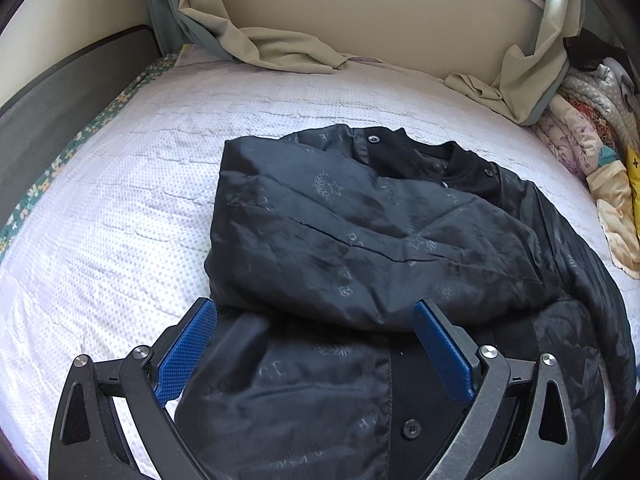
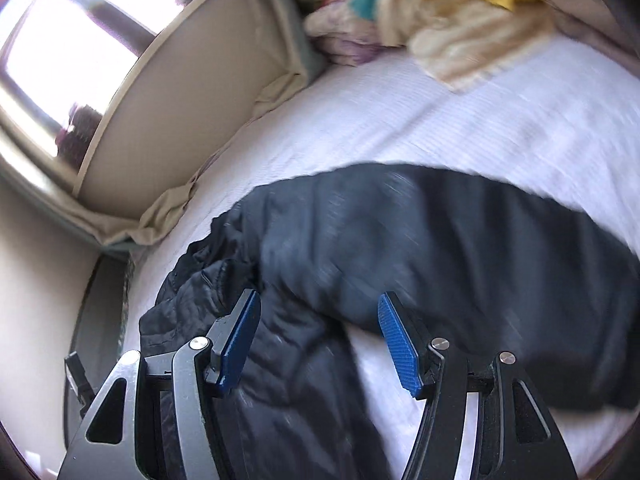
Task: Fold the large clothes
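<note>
My left gripper hung wide open over the near hem of the black jacket, holding nothing; my right gripper gaped empty too. The jacket lay half-folded on the bed, so I judged the hem needed gripping next. Only the left view showed the collar; the blurred right showed the window.

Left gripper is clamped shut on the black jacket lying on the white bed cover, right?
Not quite. The left gripper is open, its blue pads spread wide over the black jacket, gripping nothing, as the left wrist view shows. The jacket does lie on the white bed cover.
</note>
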`<state>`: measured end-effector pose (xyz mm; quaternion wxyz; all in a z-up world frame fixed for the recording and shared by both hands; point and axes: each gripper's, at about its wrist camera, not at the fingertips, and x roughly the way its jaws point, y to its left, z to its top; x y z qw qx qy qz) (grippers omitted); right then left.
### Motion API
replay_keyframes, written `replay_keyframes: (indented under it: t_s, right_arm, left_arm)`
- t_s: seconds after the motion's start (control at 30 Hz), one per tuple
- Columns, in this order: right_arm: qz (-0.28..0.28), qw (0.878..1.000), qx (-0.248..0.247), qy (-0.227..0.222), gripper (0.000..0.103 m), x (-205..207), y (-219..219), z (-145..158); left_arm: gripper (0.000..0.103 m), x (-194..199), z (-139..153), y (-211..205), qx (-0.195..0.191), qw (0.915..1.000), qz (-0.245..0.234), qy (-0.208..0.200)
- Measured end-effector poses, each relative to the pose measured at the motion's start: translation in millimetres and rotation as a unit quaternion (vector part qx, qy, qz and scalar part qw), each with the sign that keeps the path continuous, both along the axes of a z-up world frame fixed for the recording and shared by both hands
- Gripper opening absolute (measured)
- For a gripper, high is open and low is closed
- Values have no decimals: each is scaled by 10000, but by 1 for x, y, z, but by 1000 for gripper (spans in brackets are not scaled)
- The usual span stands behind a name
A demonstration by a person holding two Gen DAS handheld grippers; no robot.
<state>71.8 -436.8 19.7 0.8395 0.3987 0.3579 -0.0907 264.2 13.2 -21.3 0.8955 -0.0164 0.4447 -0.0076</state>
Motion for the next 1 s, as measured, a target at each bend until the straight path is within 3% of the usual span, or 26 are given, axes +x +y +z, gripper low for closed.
replay_keyframes:
  t_s: [0.17,0.33,0.43,0.5,0.6,0.7,0.93,1.0]
  right_arm:
    - [-690,9966,436,-67,60,-65,-14,-11]
    - [-1490,9870,582,-136,60,-117,-56,-6]
    - [-2036,9774,557,144,60,-138,-92,-1]
    - [-2155,9728,762,373,60,-140,-111,-2]
    - [-2326,9652,457,1100,60,-138,-133,-4]
    - [-2347,9565,472,1666,58,-133,-147,-17]
    - [-2063,9465,692,2383,58,-119,-152,-57]
    - [-1923,9458,529,2562,58,-106,-148,-68]
  left_arm:
    - [100,-7,4,-3,-26,10000,-69,-25]
    - [100,-11,6,-5,-117,9999,-118,-28]
    - [100,-12,7,-8,-110,9998,-157,-33]
    - [100,-12,8,-11,-86,9998,-177,-37]
    - [100,-12,7,-13,-81,9998,-193,-30]
    - [100,-12,6,-14,-53,9998,-208,-21]
    - [100,-10,11,-8,-218,9997,-126,-50]
    - [100,-10,12,-6,-261,9996,-102,-71]
